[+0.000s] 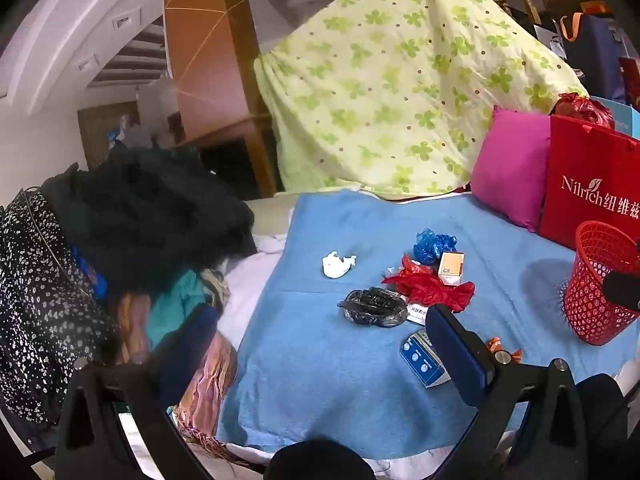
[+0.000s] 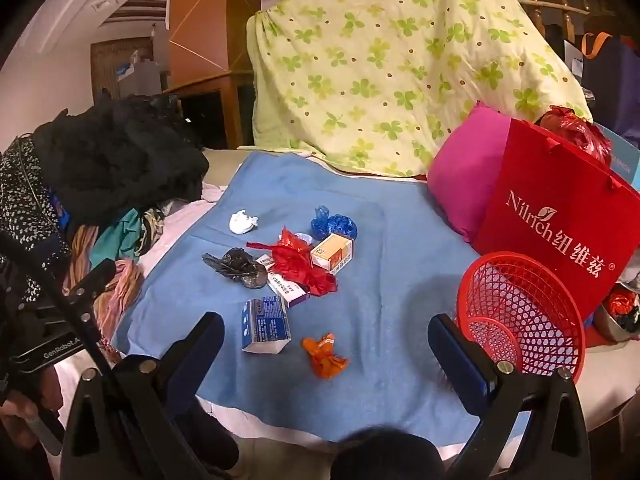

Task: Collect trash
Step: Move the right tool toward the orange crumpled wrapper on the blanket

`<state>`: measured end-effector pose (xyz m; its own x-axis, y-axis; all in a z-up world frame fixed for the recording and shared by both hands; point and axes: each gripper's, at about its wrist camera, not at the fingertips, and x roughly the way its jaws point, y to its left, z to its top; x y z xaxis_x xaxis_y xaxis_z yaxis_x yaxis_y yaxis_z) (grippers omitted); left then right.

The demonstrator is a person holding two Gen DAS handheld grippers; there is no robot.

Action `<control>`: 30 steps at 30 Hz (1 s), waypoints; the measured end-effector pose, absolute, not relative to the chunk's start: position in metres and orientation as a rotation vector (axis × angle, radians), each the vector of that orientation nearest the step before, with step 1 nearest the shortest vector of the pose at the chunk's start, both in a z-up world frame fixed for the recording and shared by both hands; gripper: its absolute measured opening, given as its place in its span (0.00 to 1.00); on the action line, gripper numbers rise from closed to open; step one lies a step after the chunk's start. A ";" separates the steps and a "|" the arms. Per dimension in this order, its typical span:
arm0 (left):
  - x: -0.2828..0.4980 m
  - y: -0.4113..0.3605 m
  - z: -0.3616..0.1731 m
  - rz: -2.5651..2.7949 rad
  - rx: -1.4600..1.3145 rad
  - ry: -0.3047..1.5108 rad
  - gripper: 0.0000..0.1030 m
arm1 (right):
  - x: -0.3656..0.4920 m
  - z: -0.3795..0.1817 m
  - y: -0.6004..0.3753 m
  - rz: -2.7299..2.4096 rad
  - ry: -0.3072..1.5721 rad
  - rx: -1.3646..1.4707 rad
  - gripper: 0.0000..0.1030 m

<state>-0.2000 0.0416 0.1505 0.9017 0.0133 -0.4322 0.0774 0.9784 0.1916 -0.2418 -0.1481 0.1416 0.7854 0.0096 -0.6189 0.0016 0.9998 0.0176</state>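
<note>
Blue towel (image 2: pixel 360 360) at frame centre carries light, crushable trash: orange wrapper (image 2: pixel 325 356) (pinch its bunched middle), both grippers (image 2: pixel 320 344) gaping empty.

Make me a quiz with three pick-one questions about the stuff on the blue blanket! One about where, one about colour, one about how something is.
1. Where is the red basket?
A. right of the trash
B. left of the trash
C. on the clothes pile

2. What colour is the crumpled wrapper nearest the right gripper?
A. green
B. orange
C. white

3. How is the right gripper?
A. shut on a box
B. holding the basket
C. open, empty

Answers: 1 A, it stands at the blue blanket's right edge. 2 B, plainly orange. 3 C, fingers stand wide apart around nothing.
</note>
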 end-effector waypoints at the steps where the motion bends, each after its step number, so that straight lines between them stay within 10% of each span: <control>1: -0.200 0.041 0.150 -0.036 0.207 0.446 1.00 | -0.242 0.144 -0.147 0.003 0.668 0.015 1.00; 30: -0.192 0.035 0.130 -0.062 0.222 0.521 1.00 | -0.242 0.132 -0.153 0.024 0.743 0.062 1.00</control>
